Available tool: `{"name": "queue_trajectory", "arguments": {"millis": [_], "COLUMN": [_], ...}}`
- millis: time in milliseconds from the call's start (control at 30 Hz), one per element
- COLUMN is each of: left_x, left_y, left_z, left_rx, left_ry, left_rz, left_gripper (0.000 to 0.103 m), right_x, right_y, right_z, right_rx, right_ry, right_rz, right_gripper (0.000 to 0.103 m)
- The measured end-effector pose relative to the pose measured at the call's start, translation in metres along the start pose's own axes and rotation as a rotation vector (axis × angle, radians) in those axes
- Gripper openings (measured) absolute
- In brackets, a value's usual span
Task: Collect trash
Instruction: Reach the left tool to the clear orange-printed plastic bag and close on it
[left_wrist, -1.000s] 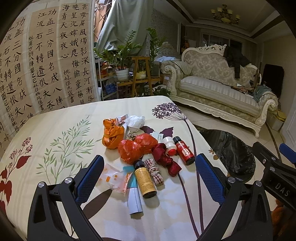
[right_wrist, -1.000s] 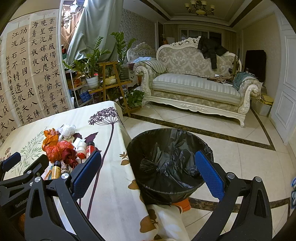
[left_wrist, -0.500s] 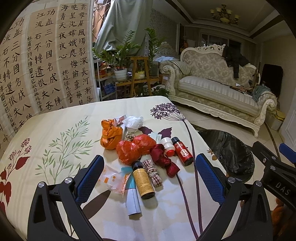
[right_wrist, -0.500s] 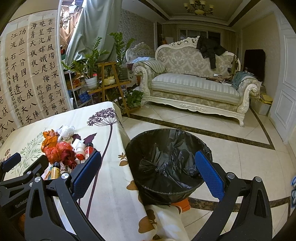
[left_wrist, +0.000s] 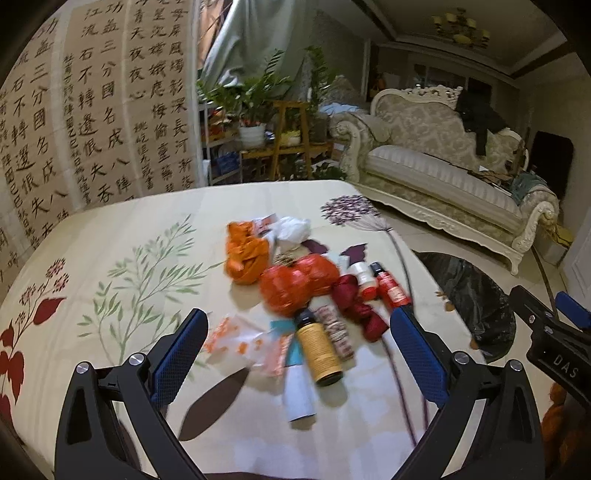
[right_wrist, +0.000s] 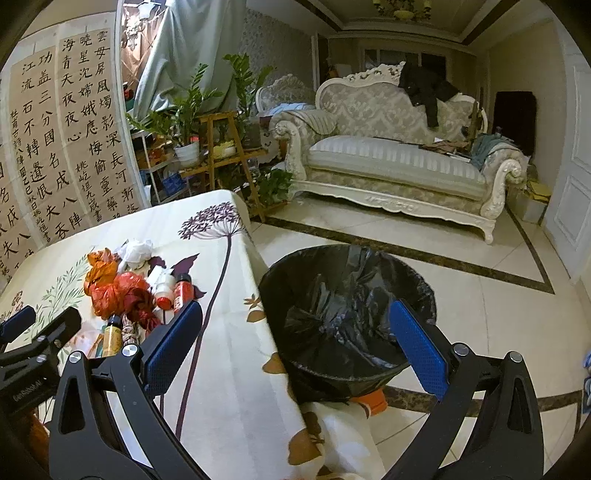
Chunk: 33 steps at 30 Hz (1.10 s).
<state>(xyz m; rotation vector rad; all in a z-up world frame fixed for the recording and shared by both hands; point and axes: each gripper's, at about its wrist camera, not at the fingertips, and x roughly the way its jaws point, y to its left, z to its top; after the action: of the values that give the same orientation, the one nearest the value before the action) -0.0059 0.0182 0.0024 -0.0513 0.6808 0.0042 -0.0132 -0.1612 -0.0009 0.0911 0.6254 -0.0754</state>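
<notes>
Your left gripper (left_wrist: 297, 341) hangs spread wide, holding nothing; the trash pile (left_wrist: 306, 291) on the floral tablecloth (left_wrist: 110, 258) lies just ahead between its fingers, the amber bottle (left_wrist: 319, 349) nearest. Your right gripper (right_wrist: 293, 339) is likewise released and empty, the black-lined bin (right_wrist: 343, 317) directly ahead, the pile at its left.

Trash is all bunched mid-table: the yellow bottle (left_wrist: 319, 345) lies touching the checked roll (left_wrist: 338, 330), with the red bag (left_wrist: 295, 282) right behind, so no gap there. Bare tablecloth (left_wrist: 110, 236) on the left side gives open approach. The bin (right_wrist: 343, 317) sits just off the table edge, mouth wide open and unblocked from above.
</notes>
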Motion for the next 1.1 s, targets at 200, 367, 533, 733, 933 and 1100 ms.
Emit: {"name": "queue_trajectory", "arguments": {"millis": [200,367,533,733,933,1100], "left_x": [-0.003,-0.001,0.009,0.017,0.040,0.052], "left_y": [0.032,0.059,0.071,0.062,0.049,0.048], "left_z": [-0.010,-0.020,-0.027,-0.022,-0.021,-0.020], "left_rx": [-0.028,-0.066,-0.090,-0.095,-0.062,-0.060], "left_ry": [0.017,0.046,0.103,0.112,0.155,0.203], "left_rz": [0.042,0.099,0.097,0.060,0.060,0.066], "left_gripper": [0.096,0.078,0.072,0.079,0.082,0.083], "right_x": [0.007,0.016,0.023,0.026,0.029,0.032], "right_y": [0.014,0.025,0.033,0.031,0.026,0.025], "right_z": [-0.005,-0.010,-0.015,-0.015,-0.016,-0.018], "right_rx": [-0.024,-0.034,-0.046,-0.034,-0.024,-0.019], "right_ry": [0.024,0.063,0.084,0.094,0.102,0.115], "right_rz": [0.035,0.073,0.096,0.092,0.080,0.081], "right_gripper": [0.097,0.084,0.084,0.084,0.084,0.084]}}
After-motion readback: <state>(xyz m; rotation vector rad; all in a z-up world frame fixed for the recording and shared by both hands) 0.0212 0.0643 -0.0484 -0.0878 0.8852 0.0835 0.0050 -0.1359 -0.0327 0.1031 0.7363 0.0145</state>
